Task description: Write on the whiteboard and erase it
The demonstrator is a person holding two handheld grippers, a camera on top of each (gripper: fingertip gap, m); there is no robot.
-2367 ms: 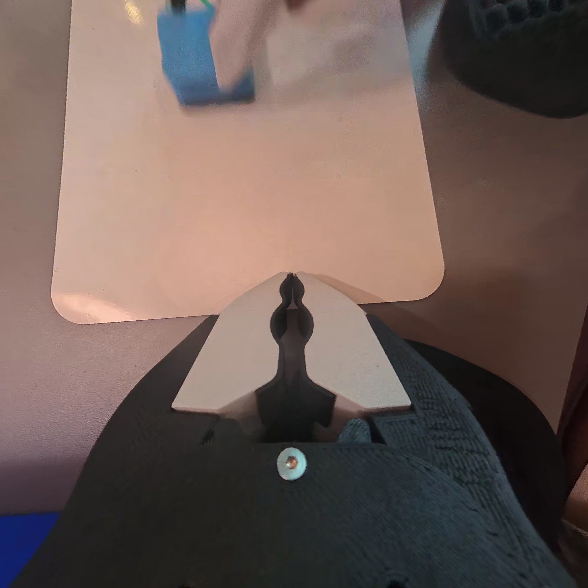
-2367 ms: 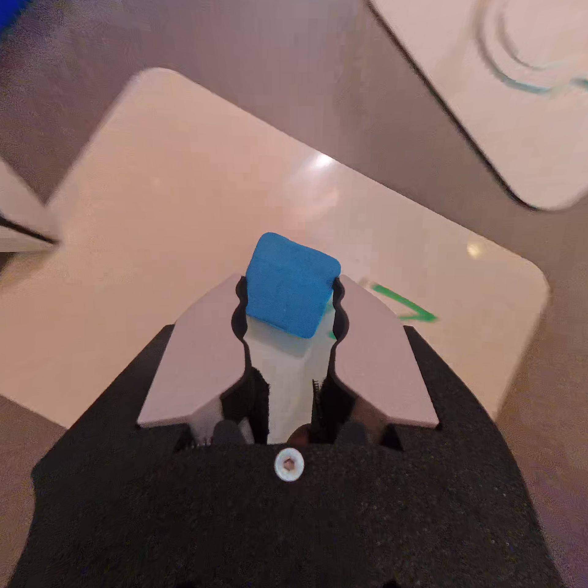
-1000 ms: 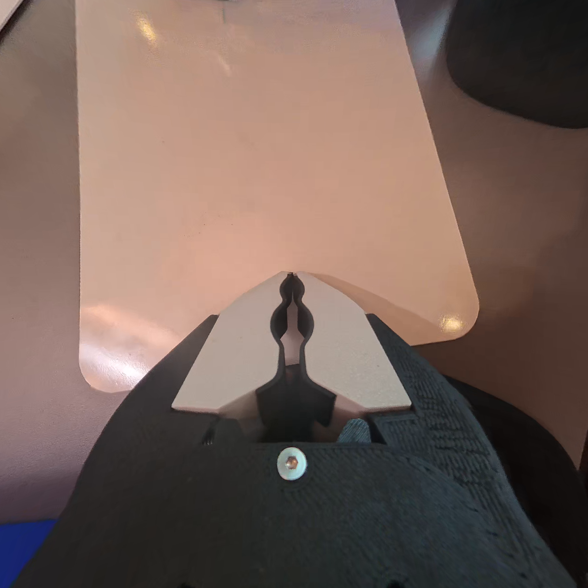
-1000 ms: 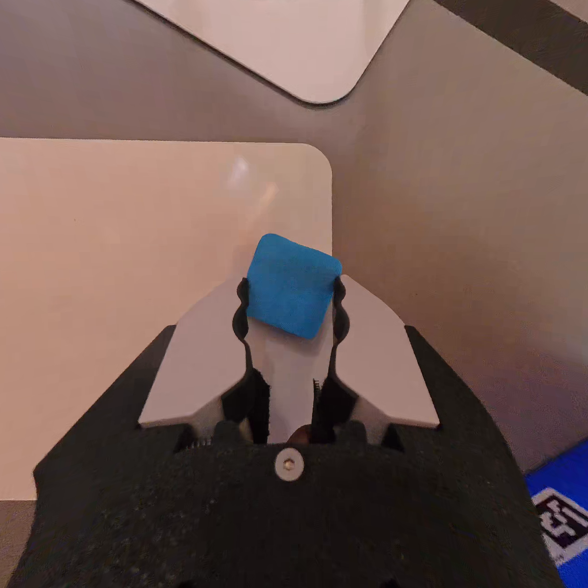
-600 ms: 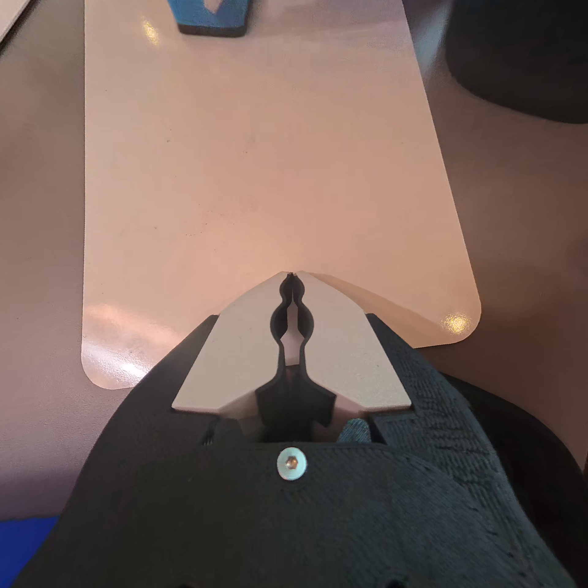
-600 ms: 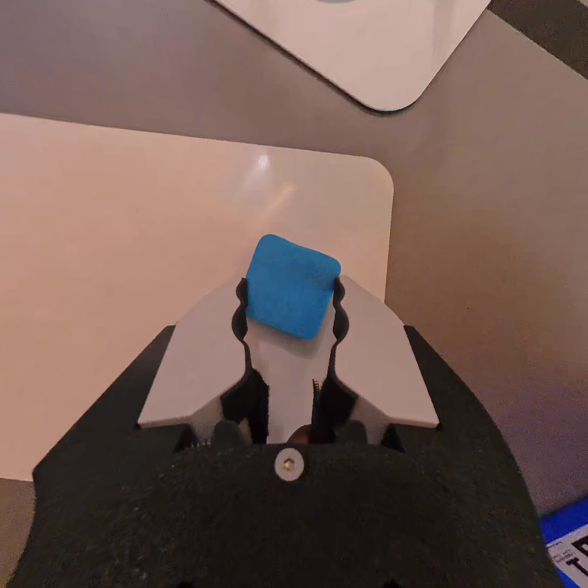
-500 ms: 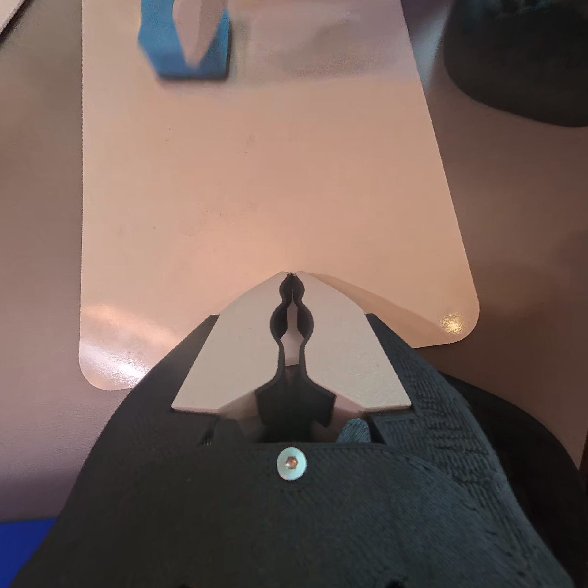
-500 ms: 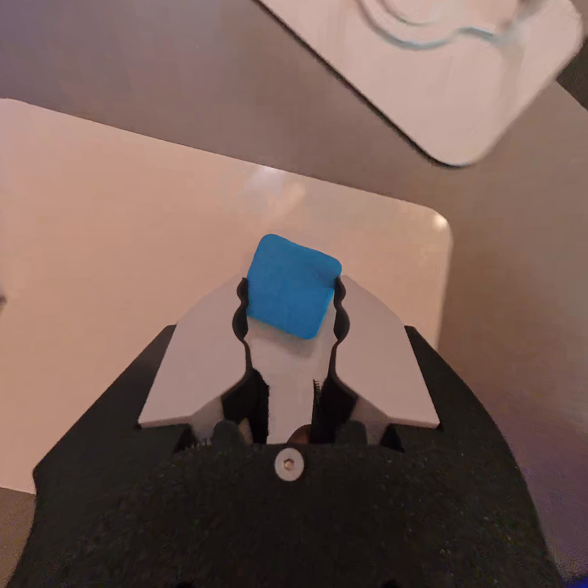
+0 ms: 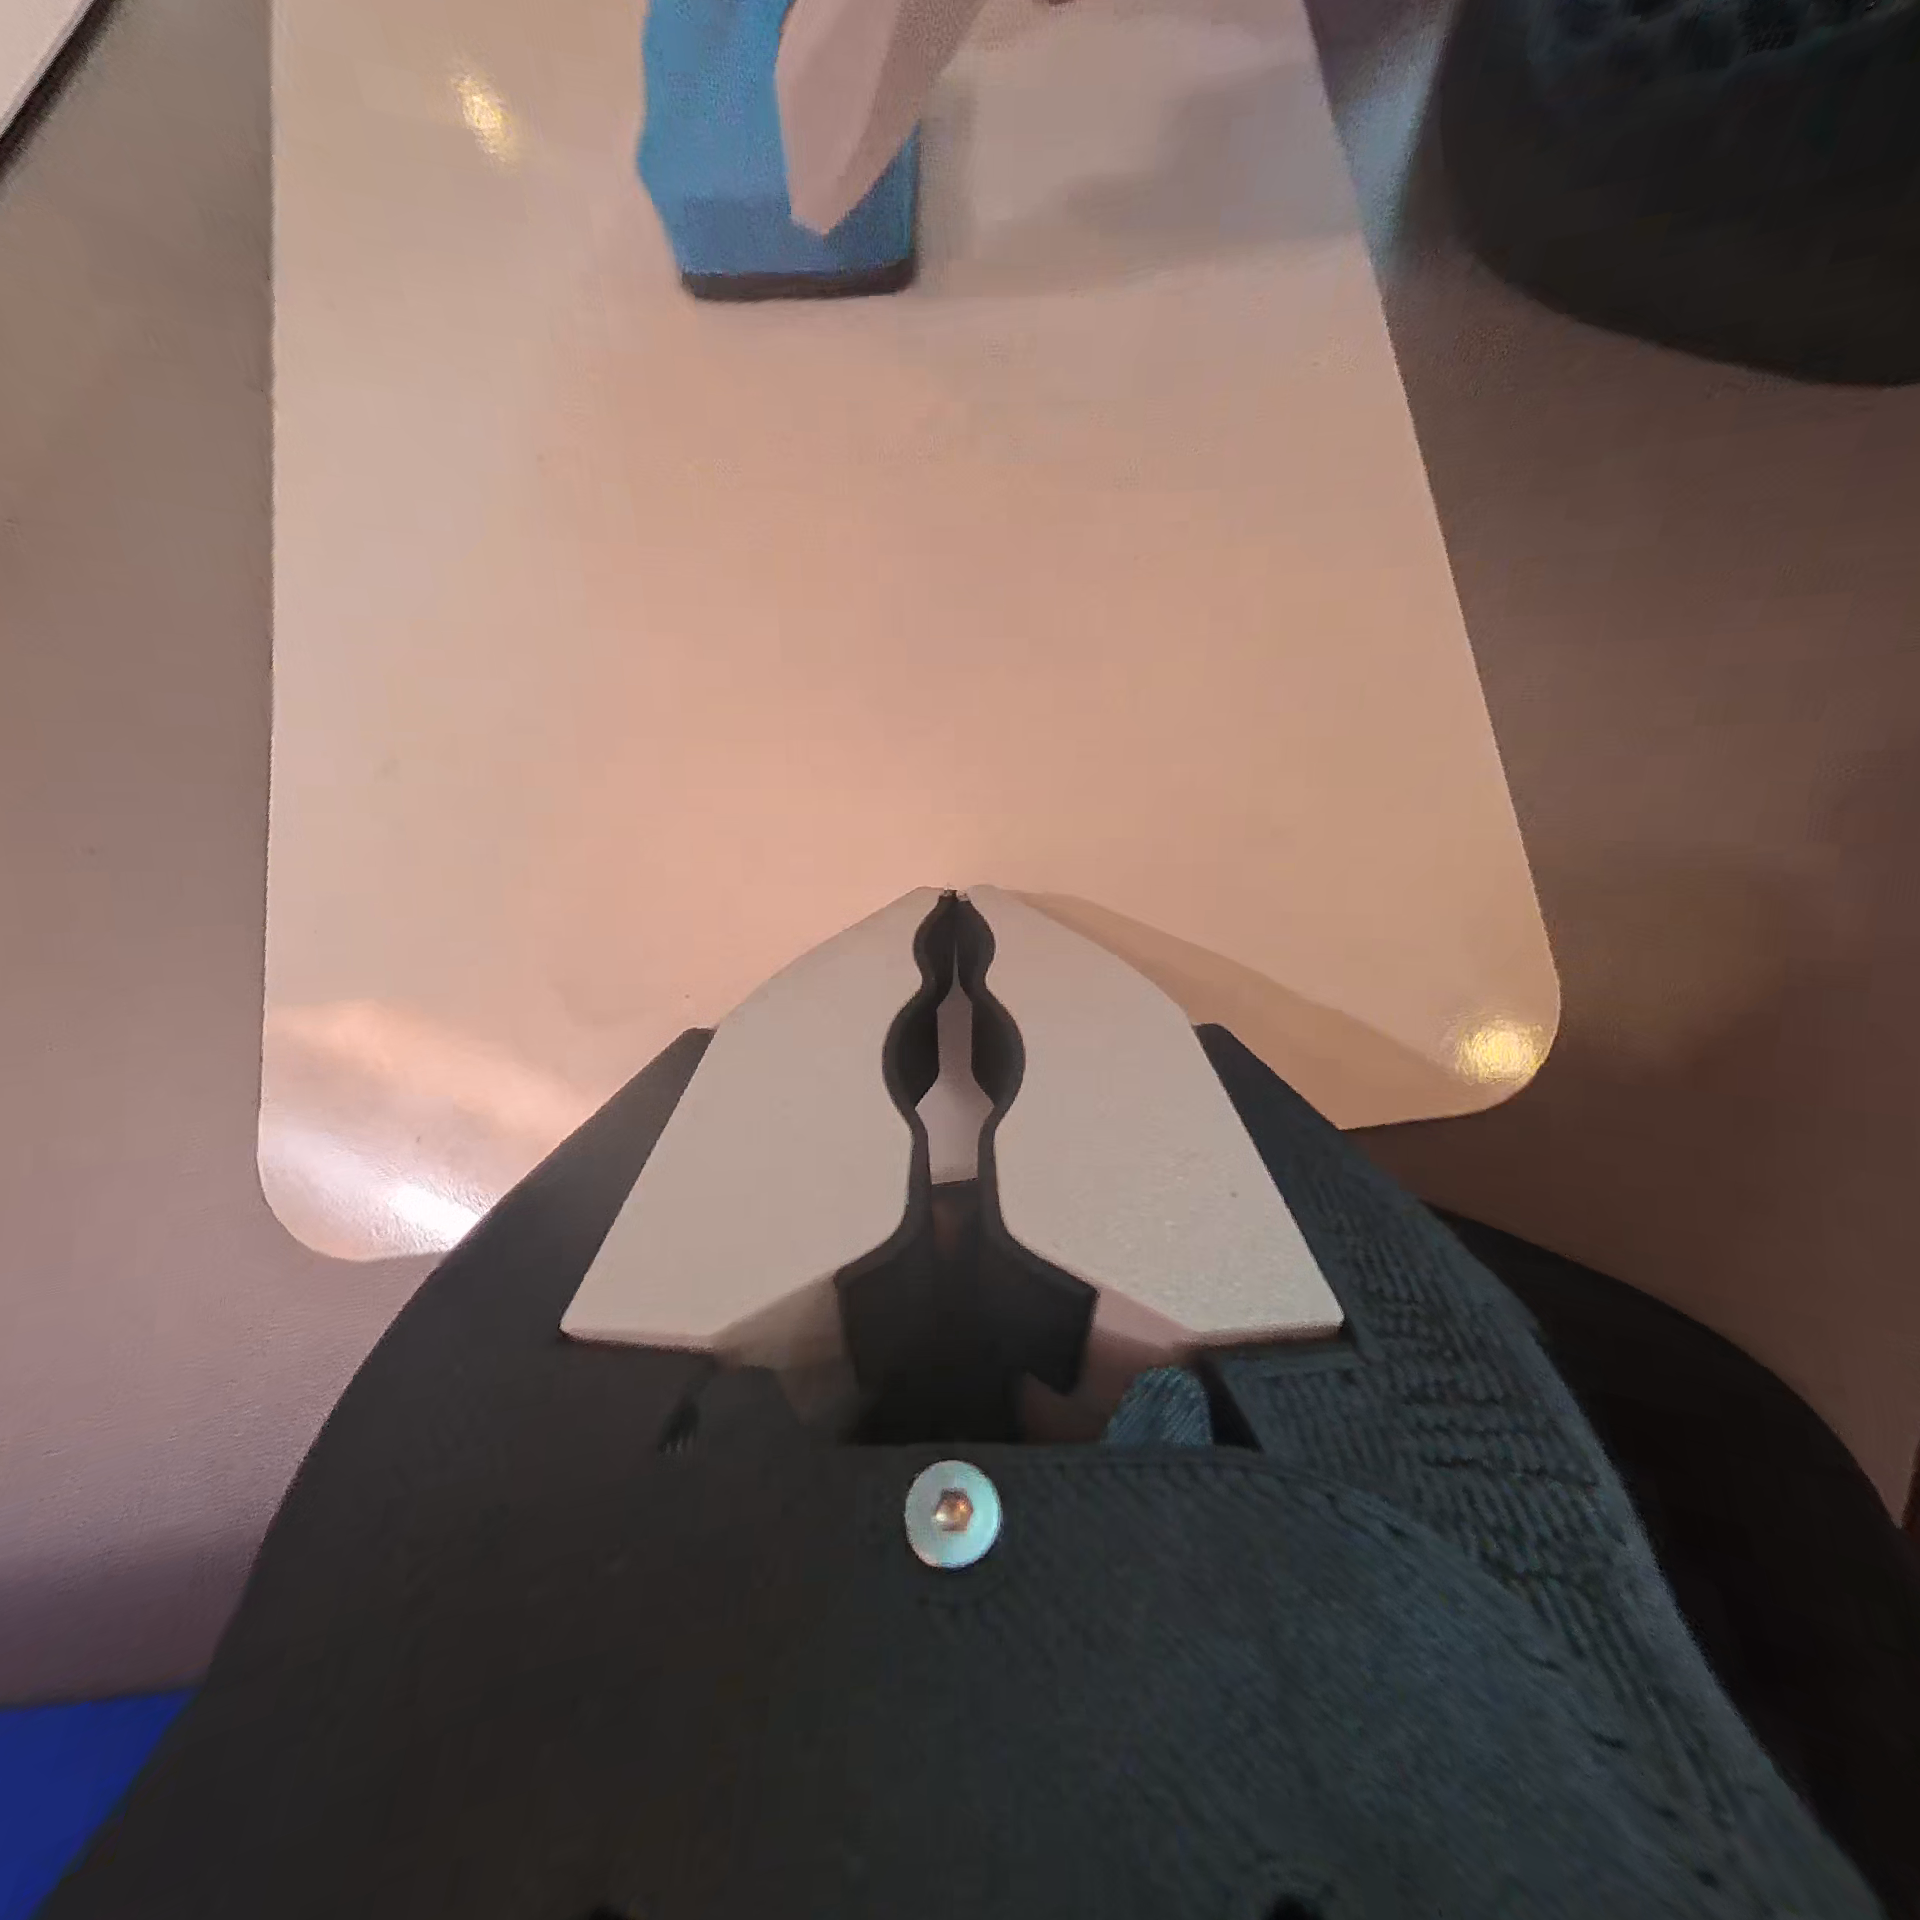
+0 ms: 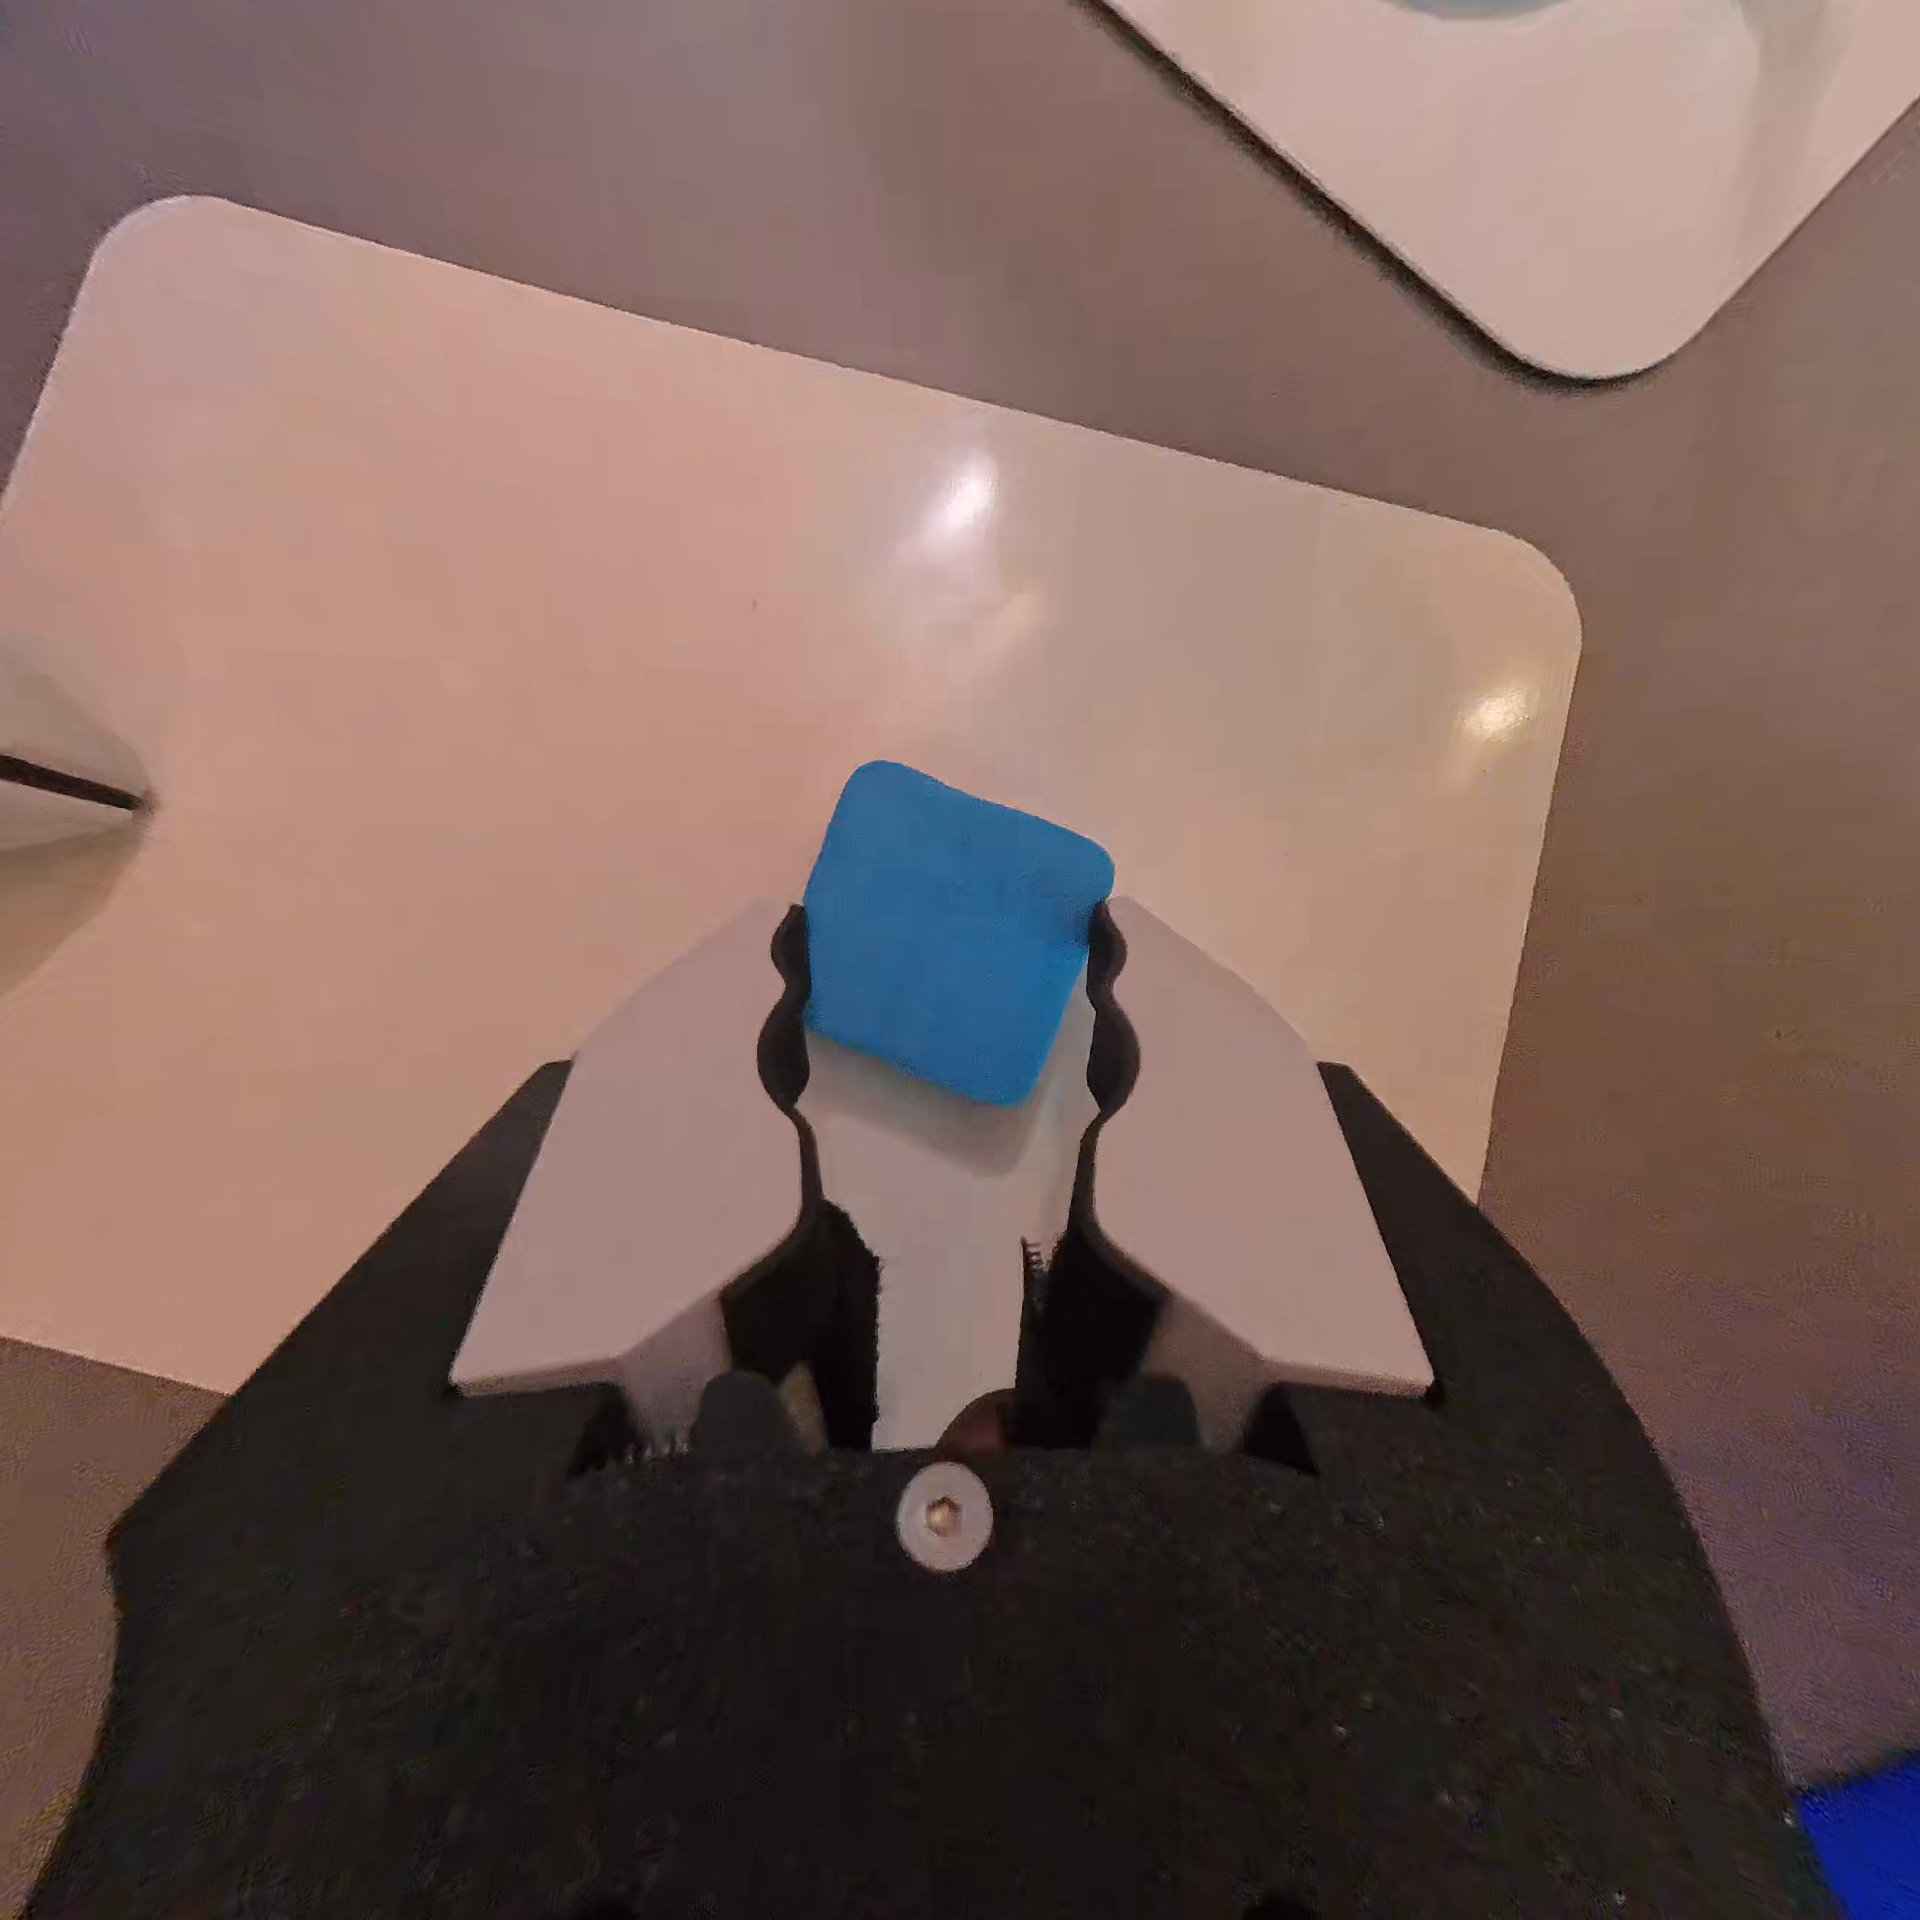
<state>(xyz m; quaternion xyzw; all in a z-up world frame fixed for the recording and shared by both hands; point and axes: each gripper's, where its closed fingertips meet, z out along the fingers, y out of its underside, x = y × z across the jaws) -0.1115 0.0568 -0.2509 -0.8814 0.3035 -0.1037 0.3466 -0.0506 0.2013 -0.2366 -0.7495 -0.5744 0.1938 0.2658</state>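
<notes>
Left gripper [image 9: 954, 894] closed on nothing, tips over the whiteboard [image 9: 831, 623] near its 6 o'clock edge. Right gripper [image 10: 951, 914] clamps the blue eraser [image 10: 951, 925], pressed flat on the board; from the left view it sits at 12 o'clock. Second board [image 10: 1558, 156] lies apart at 1 o'clock on the table [image 10: 623, 156].

A grey-brown table [image 10: 1714, 935] carries a whiteboard [image 10: 520, 644] and a second board [image 10: 1558, 156].
</notes>
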